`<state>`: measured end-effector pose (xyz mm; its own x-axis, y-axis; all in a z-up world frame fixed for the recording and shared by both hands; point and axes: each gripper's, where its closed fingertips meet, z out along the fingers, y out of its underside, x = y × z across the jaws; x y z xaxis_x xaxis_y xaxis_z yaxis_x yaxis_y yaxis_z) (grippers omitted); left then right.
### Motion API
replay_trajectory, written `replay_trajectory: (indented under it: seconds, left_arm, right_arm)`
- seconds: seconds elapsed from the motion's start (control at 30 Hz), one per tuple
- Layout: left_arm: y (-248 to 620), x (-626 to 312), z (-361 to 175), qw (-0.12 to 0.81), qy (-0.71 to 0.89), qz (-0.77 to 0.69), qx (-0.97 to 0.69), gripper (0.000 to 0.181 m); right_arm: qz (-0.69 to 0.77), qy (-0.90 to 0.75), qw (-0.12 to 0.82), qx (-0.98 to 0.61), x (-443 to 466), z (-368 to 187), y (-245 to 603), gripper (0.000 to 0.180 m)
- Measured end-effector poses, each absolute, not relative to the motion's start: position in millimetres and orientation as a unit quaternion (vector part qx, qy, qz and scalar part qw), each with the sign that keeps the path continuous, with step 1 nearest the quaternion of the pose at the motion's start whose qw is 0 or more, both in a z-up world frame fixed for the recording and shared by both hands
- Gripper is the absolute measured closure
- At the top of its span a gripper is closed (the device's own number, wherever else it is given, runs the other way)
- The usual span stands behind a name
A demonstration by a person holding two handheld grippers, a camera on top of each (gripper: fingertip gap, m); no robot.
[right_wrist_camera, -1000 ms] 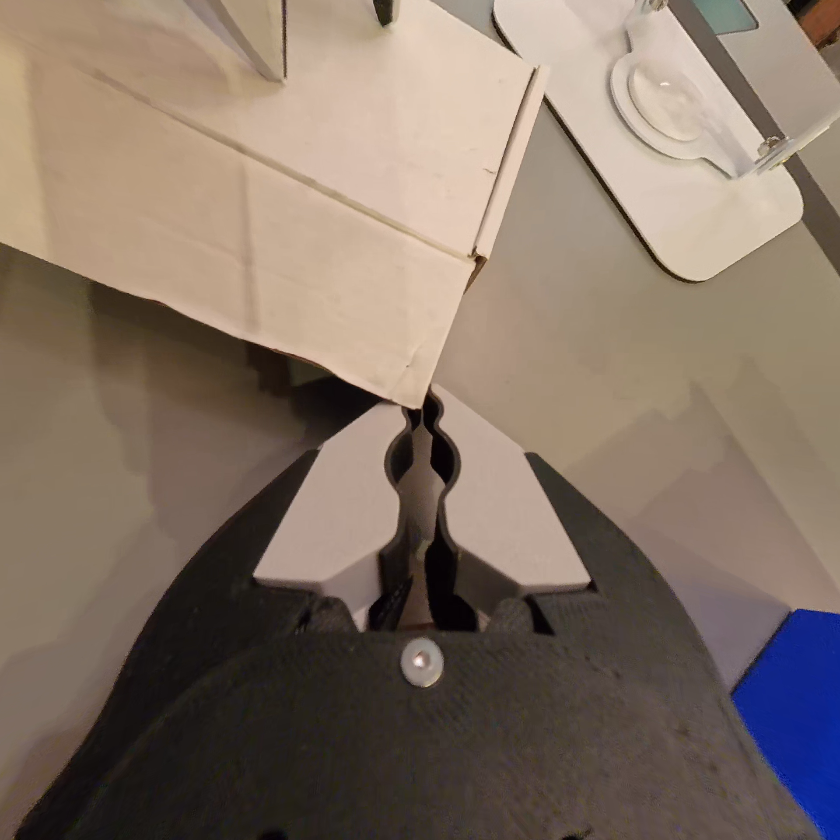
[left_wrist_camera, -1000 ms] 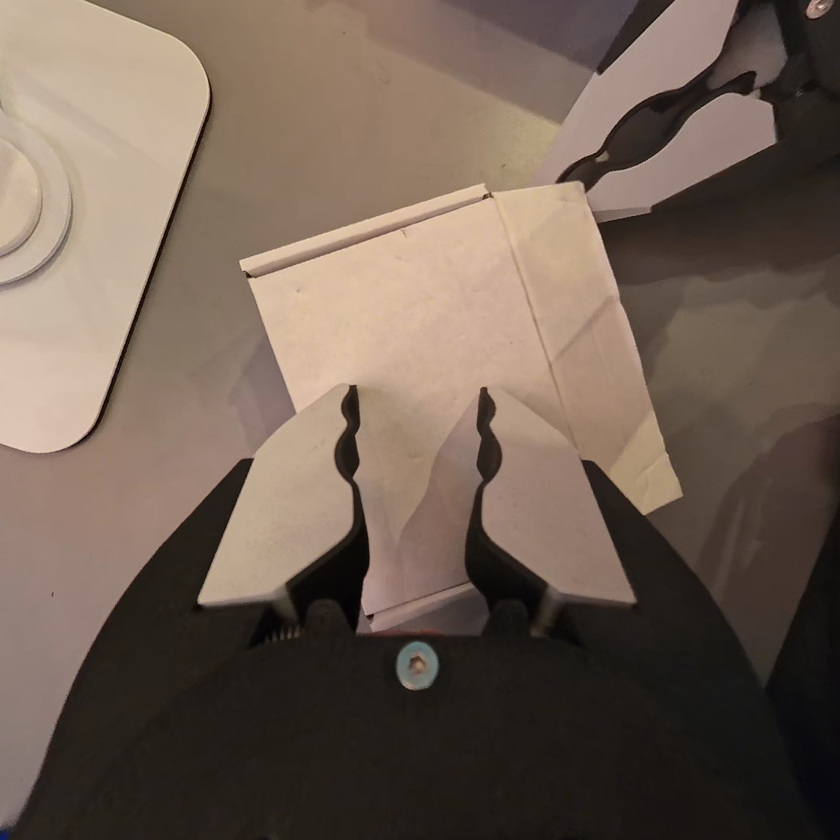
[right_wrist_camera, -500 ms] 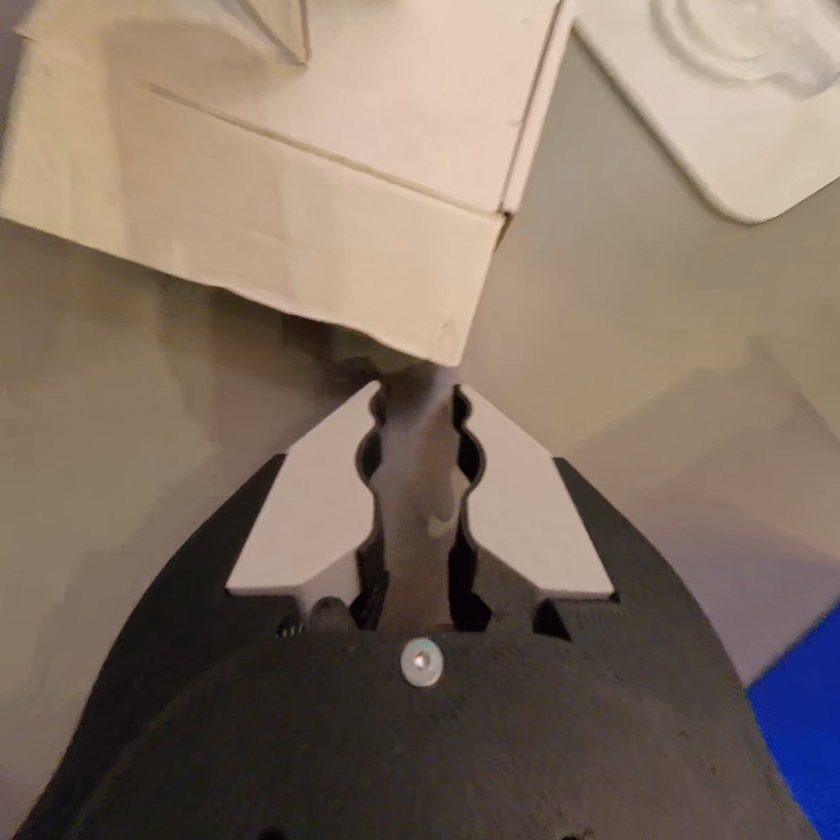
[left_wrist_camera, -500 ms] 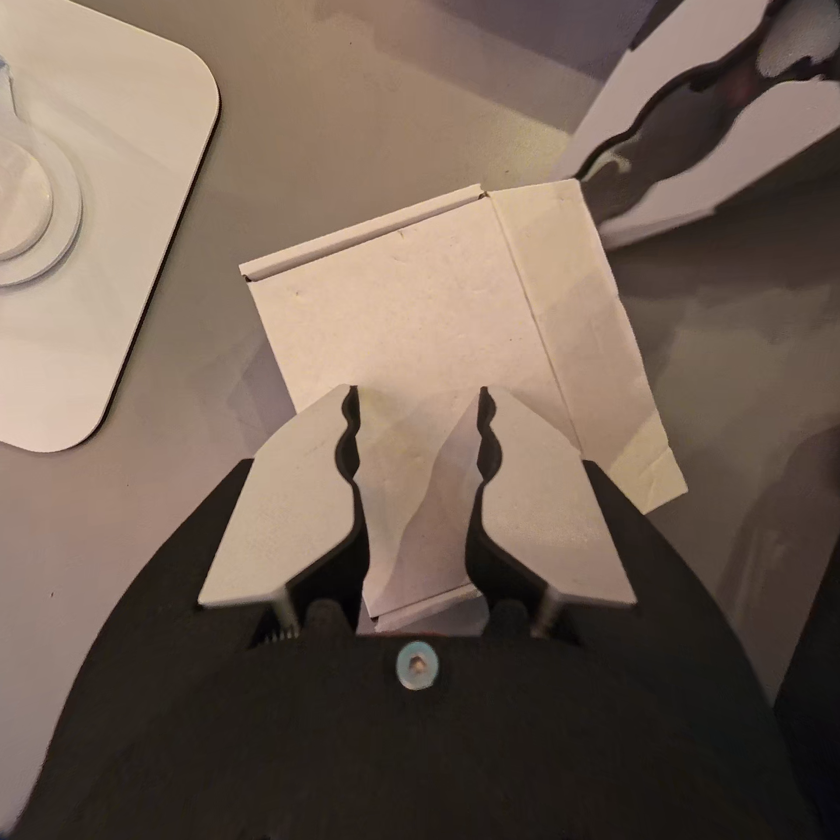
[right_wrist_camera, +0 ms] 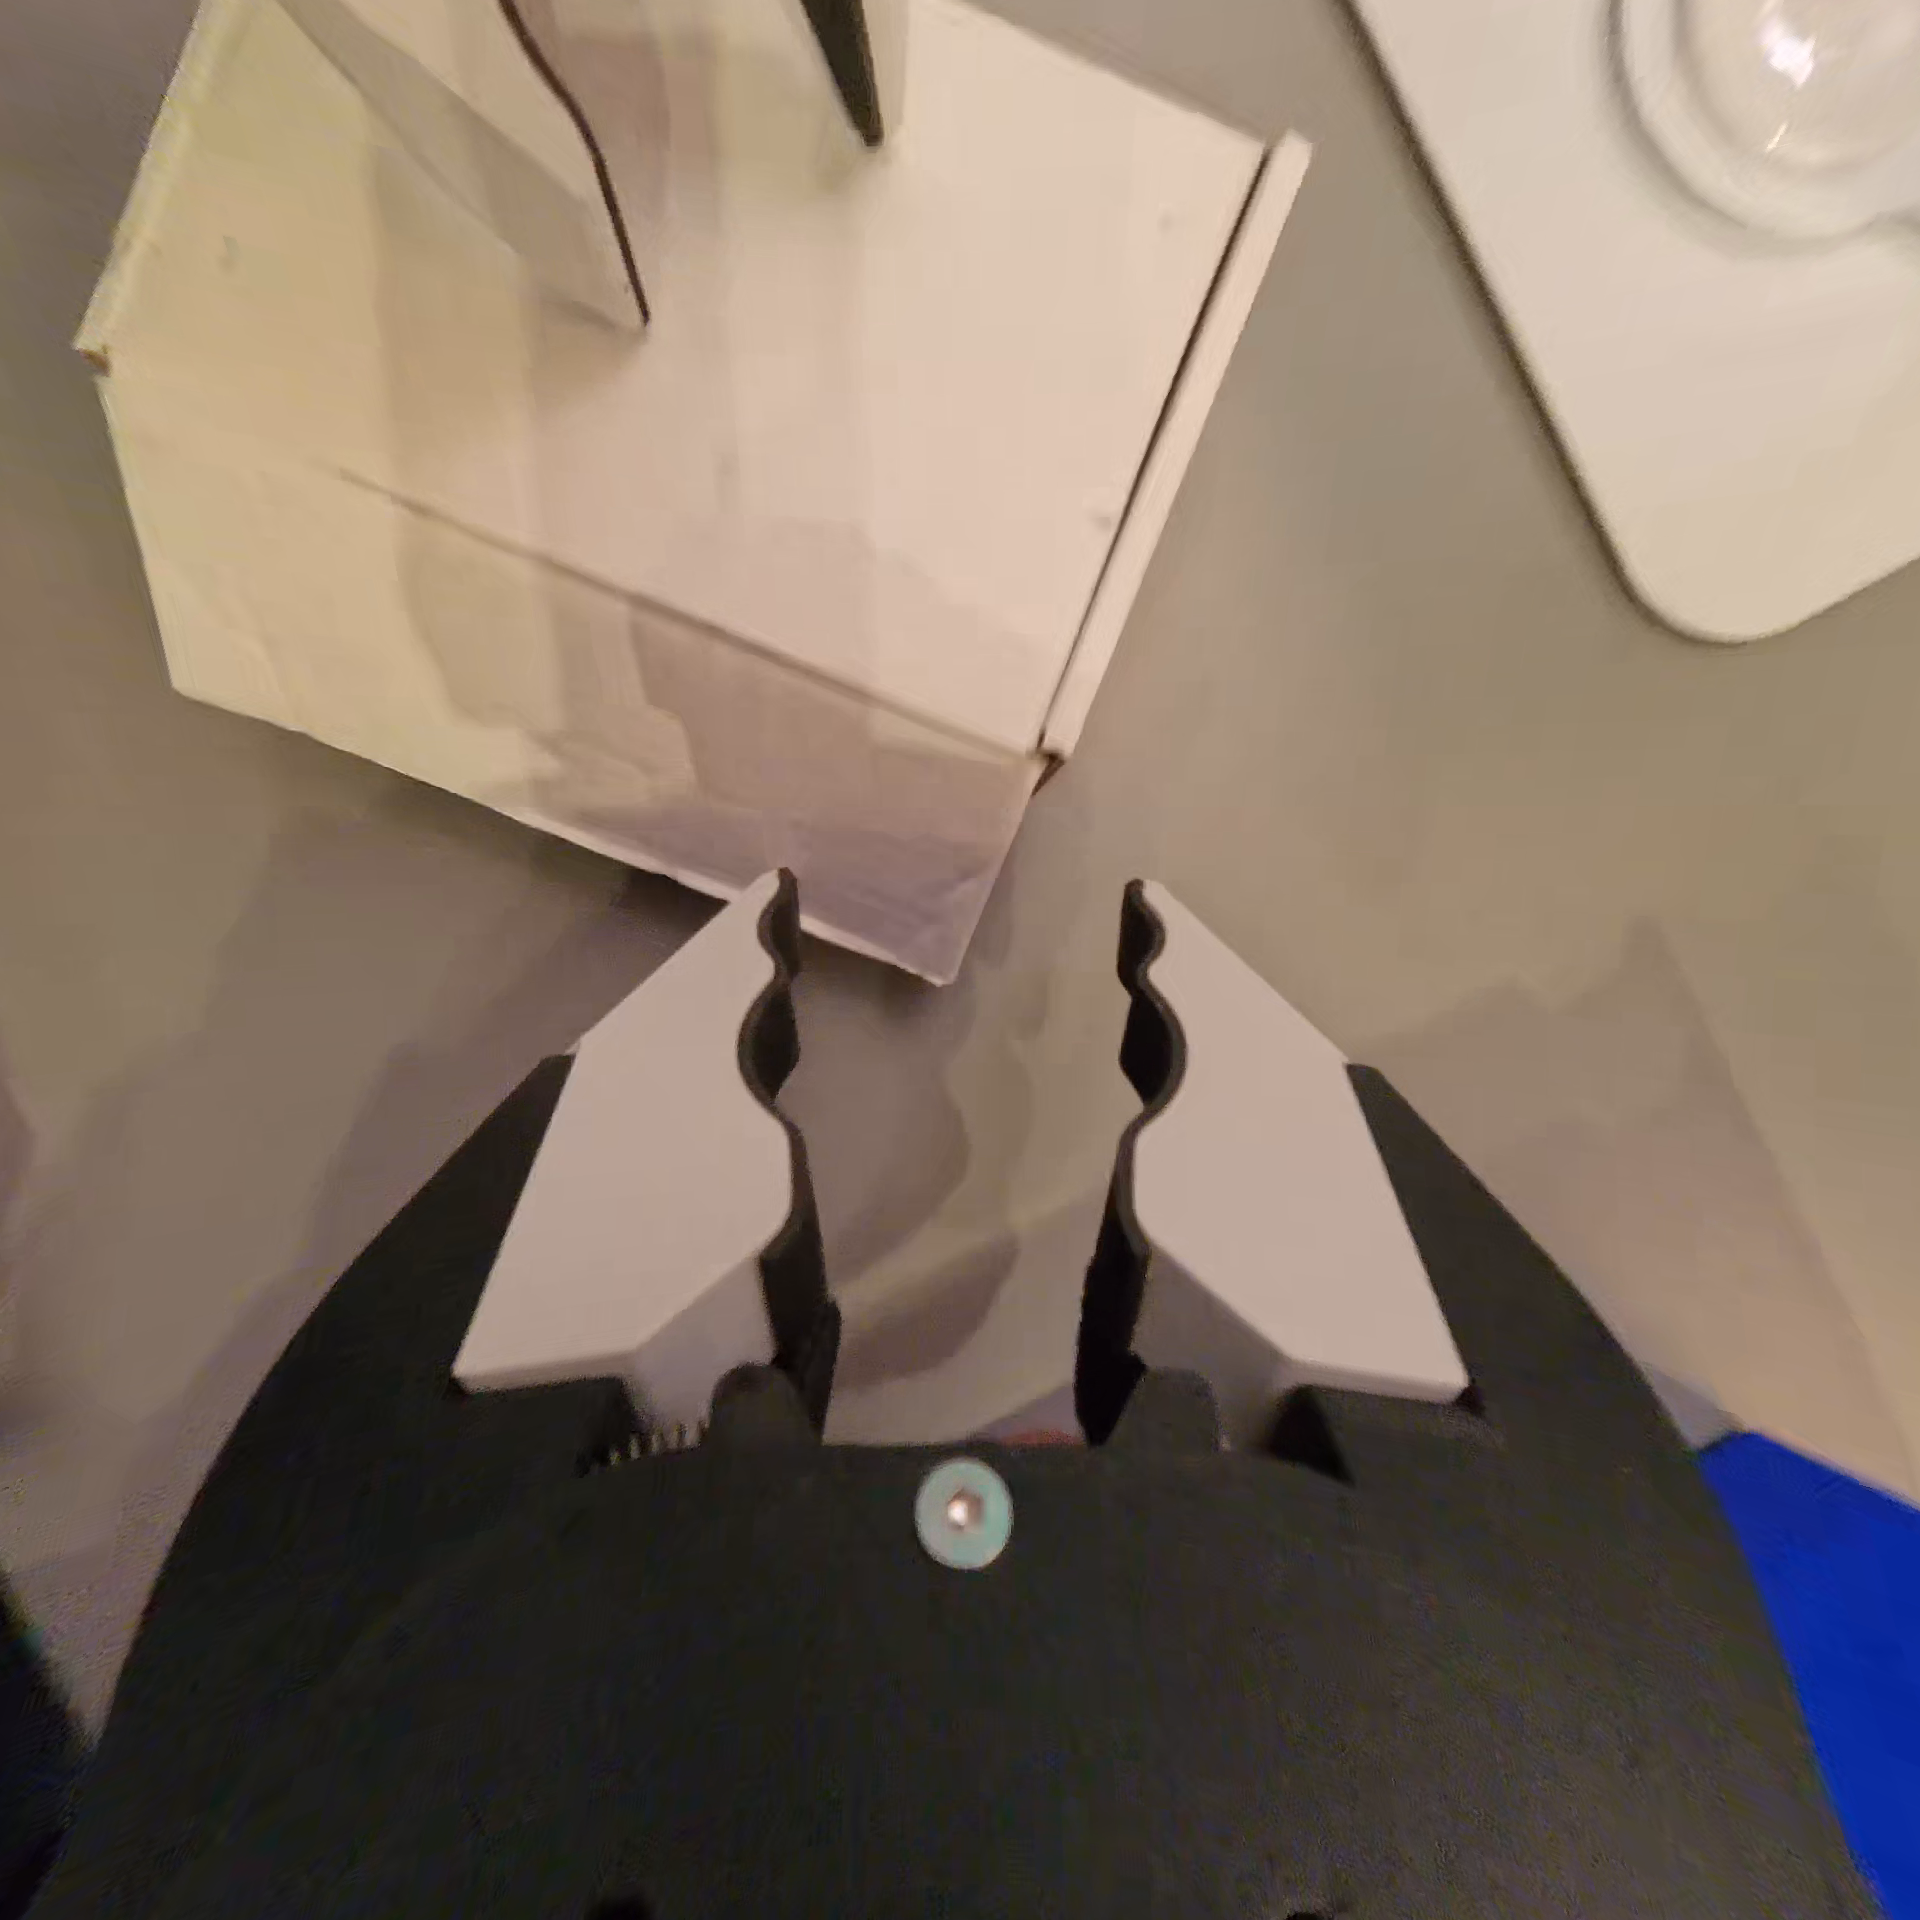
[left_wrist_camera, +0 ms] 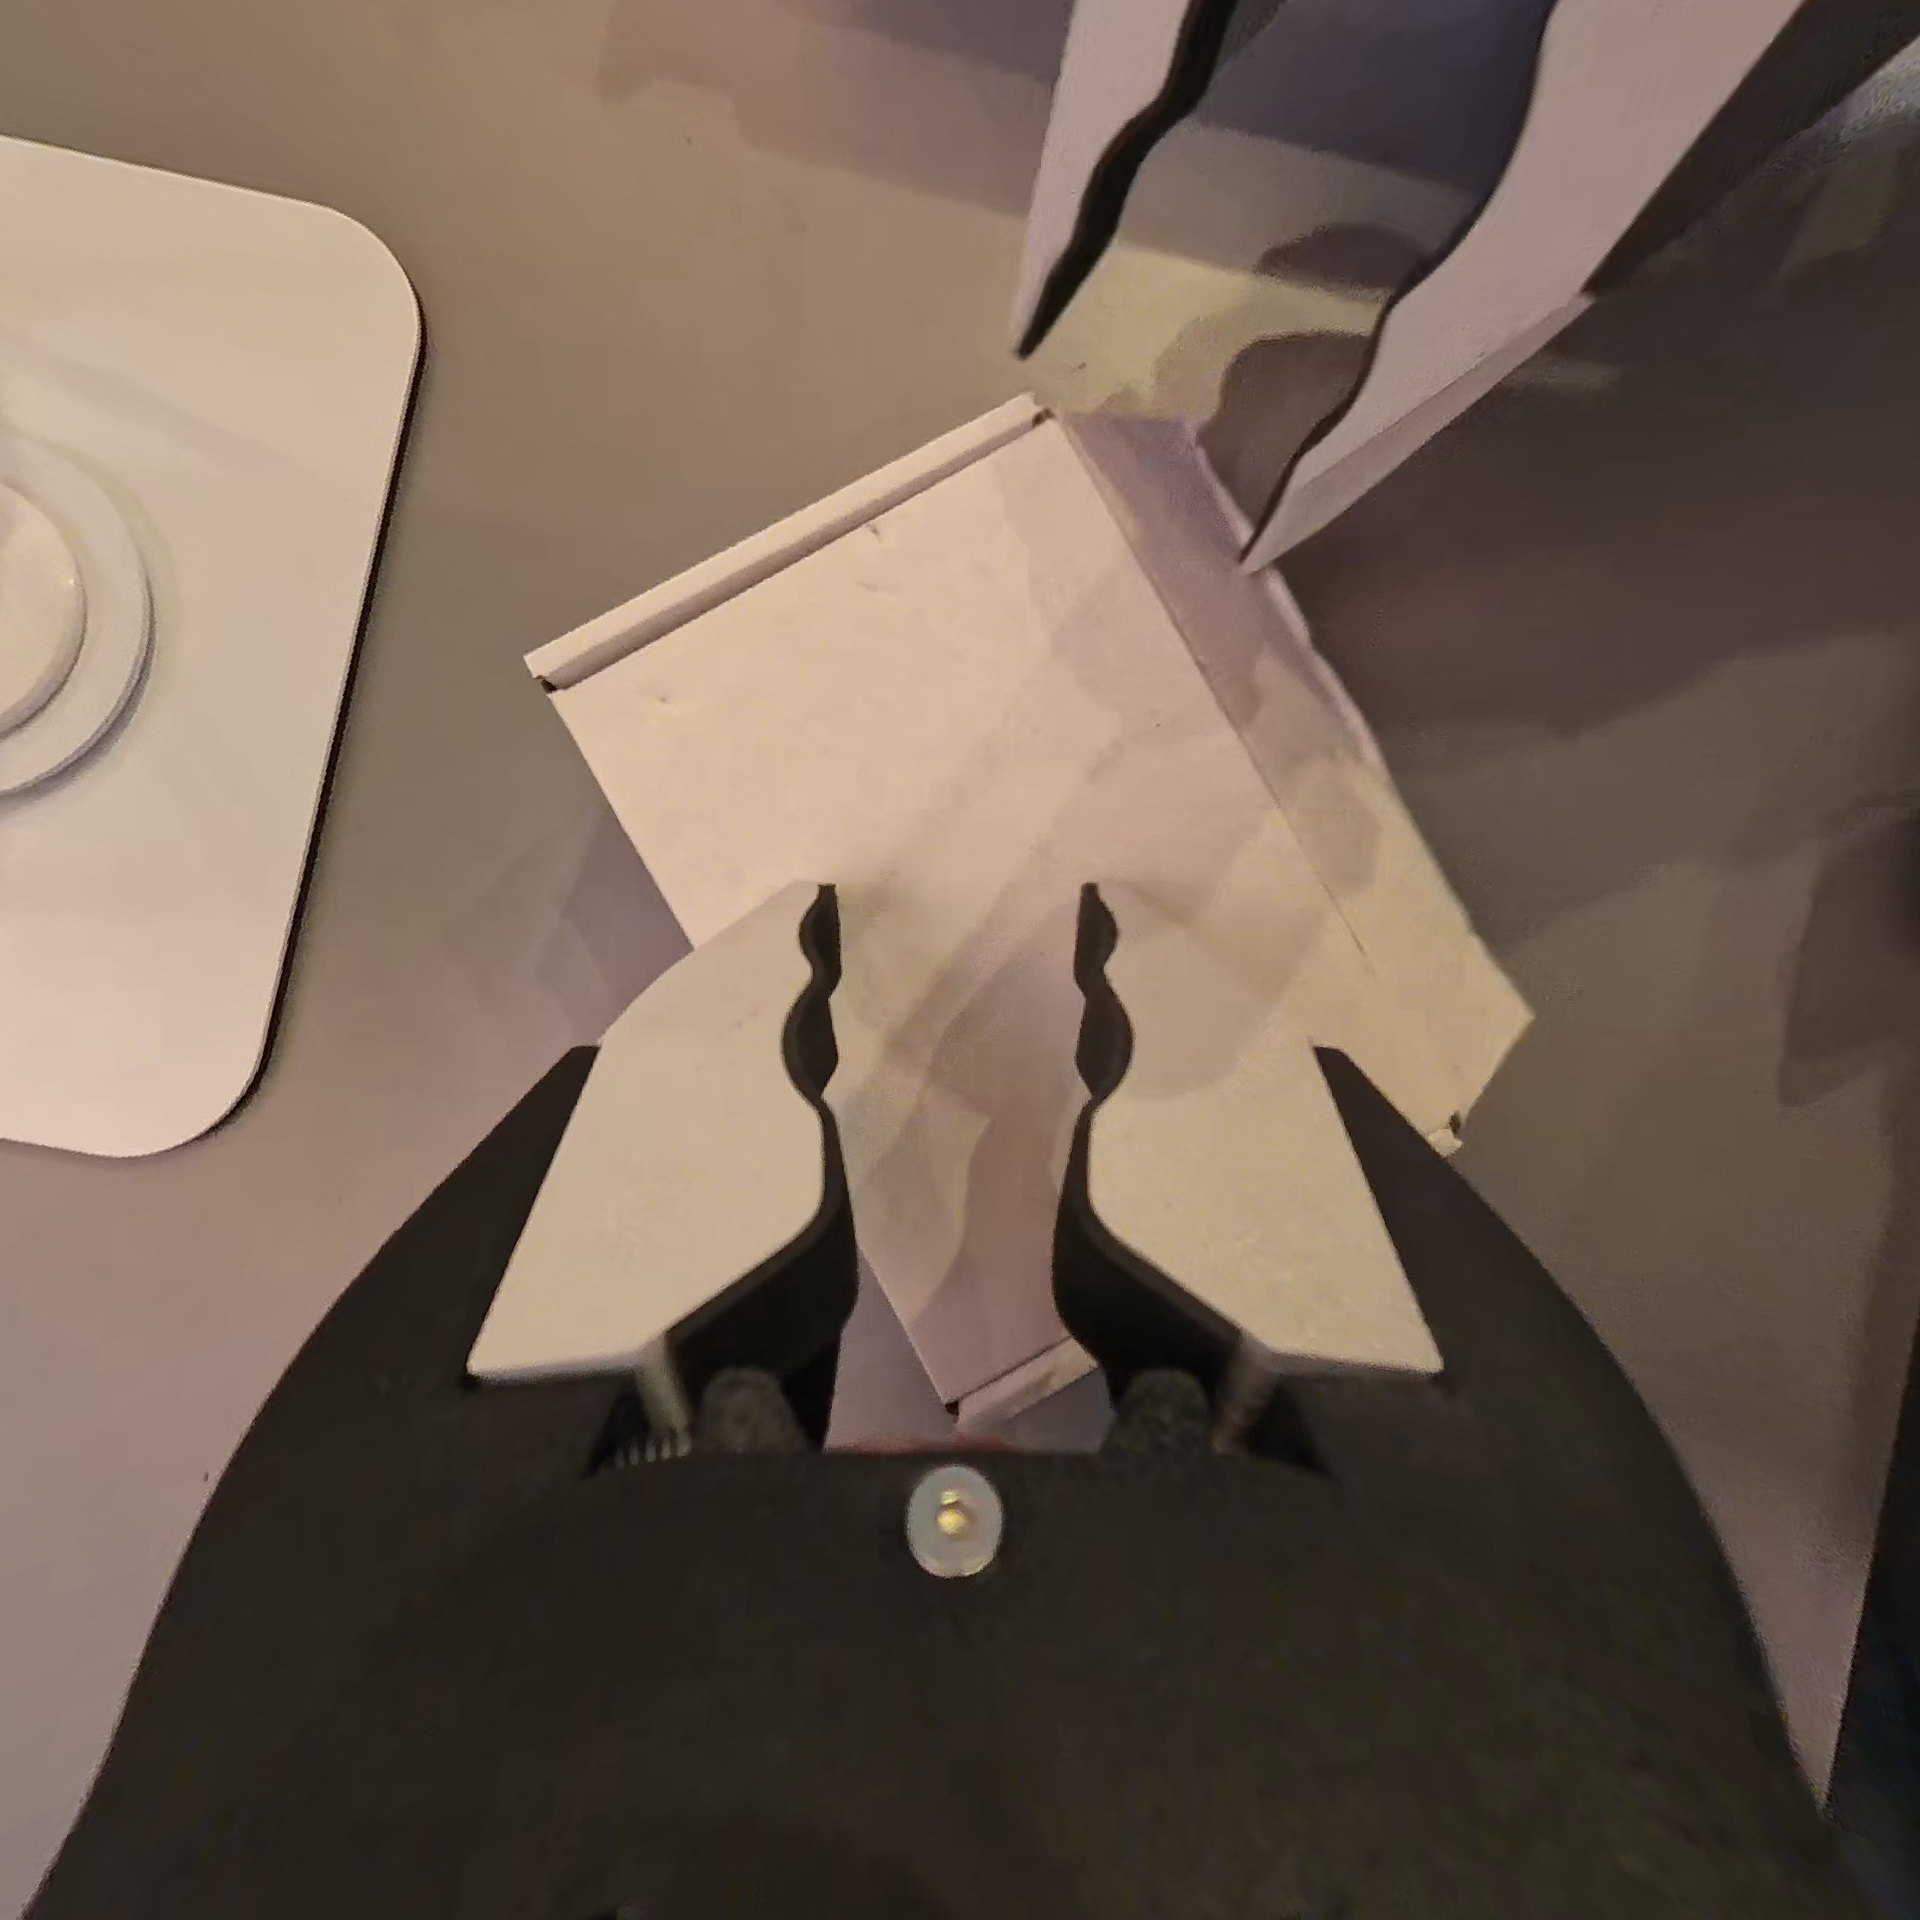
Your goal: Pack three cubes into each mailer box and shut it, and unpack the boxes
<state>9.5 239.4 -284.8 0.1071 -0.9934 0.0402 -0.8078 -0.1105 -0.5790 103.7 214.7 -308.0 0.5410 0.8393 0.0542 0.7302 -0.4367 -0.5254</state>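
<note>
The right gripper (right_wrist_camera: 956, 894), pinched together on the flap a second ago, now gapes at the closed box's (right_wrist_camera: 727, 416) six o'clock corner. The left gripper (left_wrist_camera: 956, 904), apart, hovers over the lid. Closing looks finished.

Mailer box (right_wrist_camera: 790, 436) closed, contents hidden; white board (left_wrist_camera: 156, 644) edge-cropped.

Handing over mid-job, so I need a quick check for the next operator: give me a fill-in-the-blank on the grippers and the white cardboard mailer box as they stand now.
1. The white cardboard mailer box on the grey table has its lid ____.
2. The right gripper is ____, holding nothing.
3. The left gripper hangs open above the box's ____.
4. Beyond the box lies a white board with ____ corners.

Missing words: shut; open; lid; rounded
</note>
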Motion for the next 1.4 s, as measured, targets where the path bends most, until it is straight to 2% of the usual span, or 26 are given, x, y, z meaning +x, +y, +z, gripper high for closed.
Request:
replay_trajectory:
  seconds: [0.07,0.13,0.17,0.23,0.4,0.47,0.57,0.63,0.73,0.87,1.03,1.1,1.17,1.27,1.4]
  left_arm:
    - [239,9,-285,0.215,0.632,-0.22,-0.711,0.137]
    - [239,10,-285,0.219,0.633,-0.222,-0.709,0.137]
    - [240,10,-284,0.219,0.633,-0.223,-0.708,0.137]
    - [240,10,-284,0.217,0.635,-0.218,-0.709,0.137]
    - [239,11,-283,0.214,0.64,-0.21,-0.708,0.134]
    - [237,9,-282,0.208,0.63,-0.216,-0.716,0.123]
    - [234,-7,-273,0.214,0.583,-0.22,-0.752,0.107]
    - [224,-20,-261,0.243,0.532,-0.226,-0.779,0.103]
    - [193,-36,-261,0.269,0.45,-0.224,-0.821,0.099]
    - [142,-38,-296,0.259,0.365,-0.203,-0.871,0.09]
    - [128,-15,-321,0.268,0.297,-0.221,-0.89,0.097]
    - [134,-23,-326,0.28,0.292,-0.195,-0.893,0.117]
    - [136,-30,-325,0.266,0.295,-0.222,-0.891,0.125]
    - [130,-39,-324,0.209,0.349,-0.279,-0.87,0.129]
    - [140,-46,-321,0.213,0.372,-0.282,-0.858,0.129]
  right_arm:
    - [0.078,-0.493,0.236,-0.834,103,-318,216,0.127]
    - [0.058,-0.498,0.224,-0.836,104,-320,217,0.126]
    - [0.055,-0.509,0.222,-0.83,102,-314,214,0.13]
    - [0.071,-0.515,0.263,-0.813,92,-288,217,0.121]
    - [0.059,-0.554,0.255,-0.79,83,-271,236,0.13]
    - [0.084,-0.552,0.249,-0.792,72,-270,246,0.129]
    - [0.109,-0.554,0.229,-0.793,57,-279,256,0.148]
    - [0.135,-0.557,0.204,-0.794,47,-282,251,0.176]
    - [0.106,-0.554,0.212,-0.798,46,-283,252,0.18]
    - [0.102,-0.502,0.216,-0.832,47,-284,250,0.18]
    - [0.091,-0.454,0.223,-0.858,45,-284,231,0.18]
    - [0.084,-0.445,0.22,-0.864,49,-284,216,0.18]
    - [0.088,-0.456,0.201,-0.862,48,-283,194,0.18]
    - [0.125,-0.507,0.165,-0.837,35,-278,166,0.18]
    - [0.129,-0.577,0.178,-0.786,1,-279,173,0.18]
